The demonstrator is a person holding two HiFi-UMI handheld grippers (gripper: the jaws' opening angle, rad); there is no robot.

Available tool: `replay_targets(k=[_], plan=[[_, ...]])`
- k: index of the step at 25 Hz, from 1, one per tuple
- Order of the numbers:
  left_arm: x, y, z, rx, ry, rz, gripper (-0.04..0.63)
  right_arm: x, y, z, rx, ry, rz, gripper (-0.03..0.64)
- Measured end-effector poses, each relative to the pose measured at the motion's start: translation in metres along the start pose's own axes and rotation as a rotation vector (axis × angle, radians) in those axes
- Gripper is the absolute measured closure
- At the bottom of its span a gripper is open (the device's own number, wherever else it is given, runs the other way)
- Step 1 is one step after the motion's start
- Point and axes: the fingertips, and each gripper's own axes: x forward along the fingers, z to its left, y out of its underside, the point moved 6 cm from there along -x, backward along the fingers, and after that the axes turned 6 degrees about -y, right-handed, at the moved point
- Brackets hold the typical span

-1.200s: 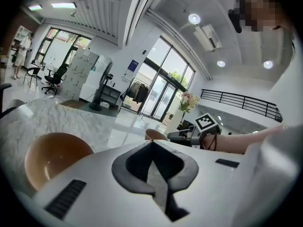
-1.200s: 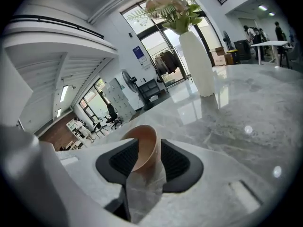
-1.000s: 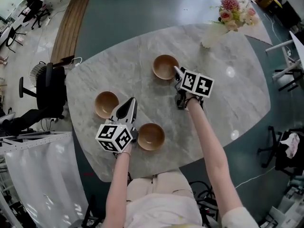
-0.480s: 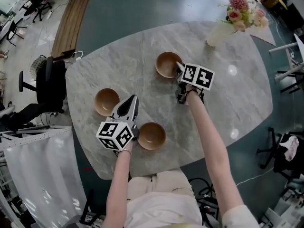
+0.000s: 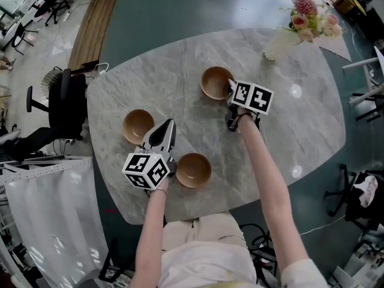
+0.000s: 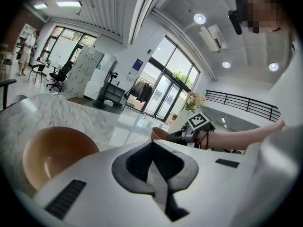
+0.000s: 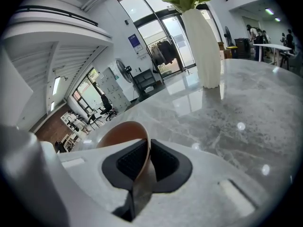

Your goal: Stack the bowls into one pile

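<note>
Three wooden bowls stand apart on the marble table [image 5: 300, 131]. My right gripper [image 5: 230, 89] has just been closing and is shut on the near rim of the far bowl [image 5: 215, 81]. In the right gripper view that thin rim [image 7: 142, 157] is pinched between the pads, and the bowl [image 7: 118, 132] curves away to the left. My left gripper [image 5: 168, 126] is shut with nothing in it; it lies between the left bowl [image 5: 138, 126] and the near bowl [image 5: 193, 170]. The left gripper view shows its jaws [image 6: 153, 144] meeting, with one bowl [image 6: 49, 155] at its left.
A white vase of flowers [image 5: 277, 43] stands at the table's far right edge and rises behind the held bowl [image 7: 202, 46]. A black office chair [image 5: 63, 107] sits off the table's left side. Bare marble lies between the bowls.
The right gripper's jaws, open around the far bowl's rim before, have shut on it. The left gripper and the other two bowls stay where they were.
</note>
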Motion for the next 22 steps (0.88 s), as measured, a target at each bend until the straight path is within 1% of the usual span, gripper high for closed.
replay_targets(k=[6, 10, 22], plan=[[-0.016, -0.004, -0.004, 0.001, -0.010, -0.028, 0.595, -0.014, 0.006, 0.015, -0.019, -0.051, 0.005, 0.588], [-0.032, -0.003, -0.003, 0.001, -0.046, -0.054, 0.595, -0.024, 0.013, 0.025, -0.036, -0.088, 0.008, 0.589], [-0.083, 0.006, -0.012, -0.007, -0.095, -0.105, 0.595, -0.068, 0.048, 0.052, -0.056, -0.204, 0.036, 0.589]])
